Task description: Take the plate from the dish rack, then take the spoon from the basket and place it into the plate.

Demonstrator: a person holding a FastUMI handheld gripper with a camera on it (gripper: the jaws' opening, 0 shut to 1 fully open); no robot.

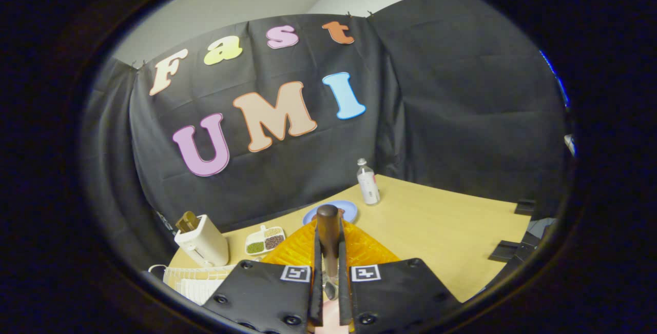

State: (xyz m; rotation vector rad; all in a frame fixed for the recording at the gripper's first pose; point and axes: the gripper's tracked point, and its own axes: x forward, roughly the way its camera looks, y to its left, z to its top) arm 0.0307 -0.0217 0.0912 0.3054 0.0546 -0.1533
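Observation:
My gripper (328, 257) is shut on the spoon (327, 229). Both fingers press its sides, and its brown handle sticks out forward past the fingertips. The spoon's metal part shows low down between the fingers. Directly under the fingers lies the orange ribbed basket (372, 252). Just beyond the basket and the handle's tip, the pale blue plate (350, 211) lies flat on the wooden table (441, 236), partly hidden by the handle. The white wire dish rack (192, 278) stands to the left of the fingers, close by.
A white toaster (204, 241) holding a slice of bread stands beyond the rack. A small divided dish (265, 240) of seeds sits between the toaster and the basket. A clear water bottle (368, 183) stands behind the plate, near the black cloth wall.

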